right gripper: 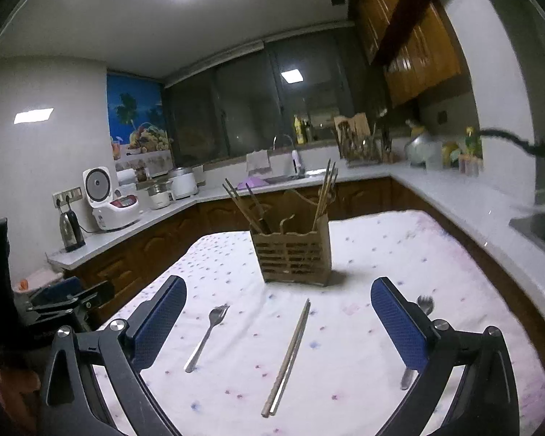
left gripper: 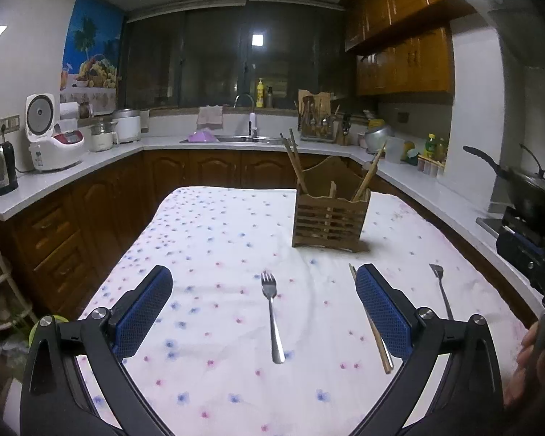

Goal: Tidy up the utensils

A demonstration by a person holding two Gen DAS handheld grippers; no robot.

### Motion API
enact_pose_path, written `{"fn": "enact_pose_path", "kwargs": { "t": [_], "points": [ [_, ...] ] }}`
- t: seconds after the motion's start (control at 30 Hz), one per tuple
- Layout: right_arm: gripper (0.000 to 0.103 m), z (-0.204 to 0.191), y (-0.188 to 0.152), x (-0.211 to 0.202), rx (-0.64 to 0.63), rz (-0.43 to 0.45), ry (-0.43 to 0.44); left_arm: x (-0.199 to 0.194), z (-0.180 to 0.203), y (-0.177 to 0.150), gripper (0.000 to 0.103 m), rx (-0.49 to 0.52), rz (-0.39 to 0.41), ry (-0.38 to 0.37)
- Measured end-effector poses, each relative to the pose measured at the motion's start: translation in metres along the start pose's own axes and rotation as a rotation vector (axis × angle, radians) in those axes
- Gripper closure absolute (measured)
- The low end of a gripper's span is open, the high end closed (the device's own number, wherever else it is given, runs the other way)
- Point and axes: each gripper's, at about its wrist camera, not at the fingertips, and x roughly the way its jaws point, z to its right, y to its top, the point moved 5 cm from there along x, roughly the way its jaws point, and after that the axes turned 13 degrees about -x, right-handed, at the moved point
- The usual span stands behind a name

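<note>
A wooden slatted utensil holder (left gripper: 330, 219) (right gripper: 292, 256) stands on the table with chopsticks leaning in its compartments. A steel fork (left gripper: 271, 314) (right gripper: 206, 336) lies flat on the cloth. A pair of chopsticks (right gripper: 290, 358) (left gripper: 372, 327) lies beside it. Further right lies a second steel utensil (left gripper: 440, 289) (right gripper: 424, 305), half hidden behind a finger. My left gripper (left gripper: 263, 287) is open above the fork, nothing between its blue pads. My right gripper (right gripper: 278, 298) is open over the chopsticks, also empty.
The table wears a white floral cloth (left gripper: 218, 239). Counters run along the walls with rice cookers (left gripper: 54, 138), a kettle (left gripper: 3, 169), a sink (left gripper: 243, 140) and a wok (left gripper: 527, 189). The other gripper's body (right gripper: 69, 301) sits at the left edge. A hand (left gripper: 530, 359) shows at the right.
</note>
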Motion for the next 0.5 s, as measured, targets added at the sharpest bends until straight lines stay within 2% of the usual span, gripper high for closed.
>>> {"fn": "enact_pose_path", "kwargs": {
  "t": [0.3, 0.5],
  "points": [
    [0.0, -0.004, -0.017, -0.016, -0.039, 0.034, -0.034, -0.011, 0.002, -0.021, 0.0, 0.019, 0.008, 0.019],
    [0.0, -0.007, -0.036, -0.021, -0.042, 0.039, -0.048, -0.014, 0.002, -0.035, 0.0, 0.04, 0.033, 0.064]
  ]
}}
